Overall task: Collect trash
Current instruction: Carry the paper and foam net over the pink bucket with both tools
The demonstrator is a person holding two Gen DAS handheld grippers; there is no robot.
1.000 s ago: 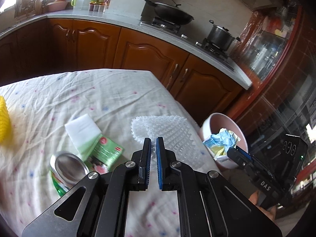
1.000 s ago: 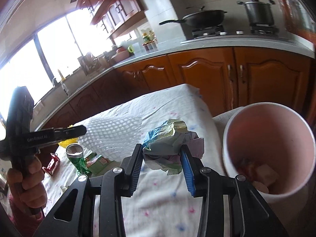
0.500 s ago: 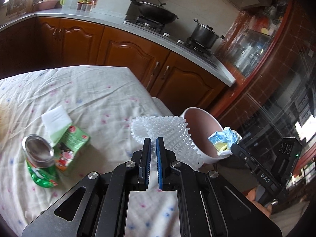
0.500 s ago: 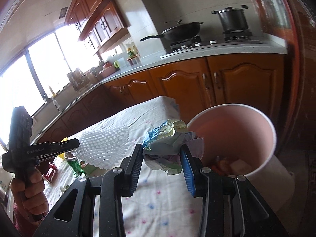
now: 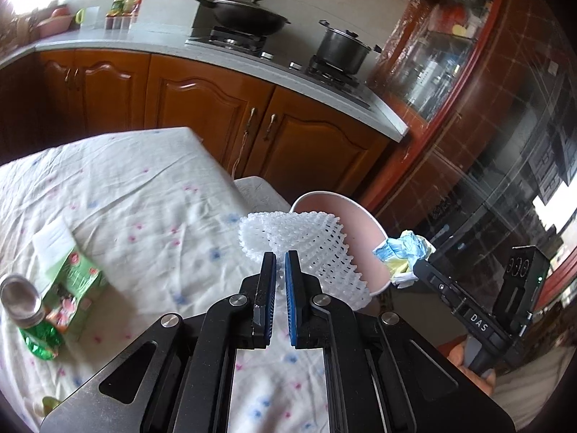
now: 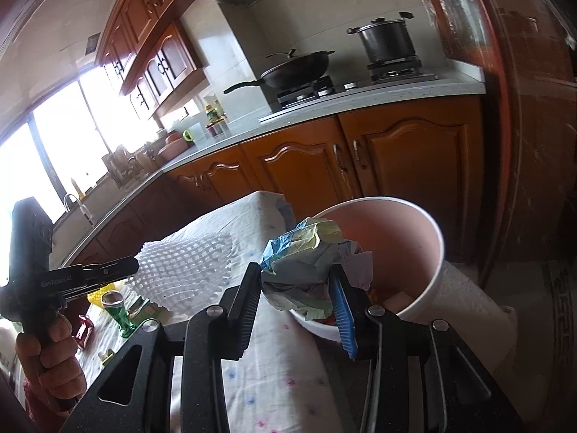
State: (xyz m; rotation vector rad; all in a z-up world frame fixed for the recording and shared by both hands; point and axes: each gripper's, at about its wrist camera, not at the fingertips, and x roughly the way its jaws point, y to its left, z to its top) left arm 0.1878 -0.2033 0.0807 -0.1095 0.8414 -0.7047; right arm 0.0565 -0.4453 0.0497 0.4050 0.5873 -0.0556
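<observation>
Holding both loads near the pink bin (image 6: 429,252), your left tongs (image 5: 280,263) are clamped on the white foam net (image 5: 306,241), which hangs over the desk (image 5: 137,195) edge beside the bin's rim. Your right tongs (image 6: 295,285) are clamped on a crumpled paper wad (image 6: 306,252) just over the bin's near rim. A green can (image 5: 32,324) and carton (image 5: 72,285) lie on the desk.

right gripper (image 6: 297,288) clamps paper wad (image 6: 306,259) | at pink bin (image 6: 425,252) rim — left gripper (image 6: 135,265) pinches foam net (image 6: 187,270)
</observation>
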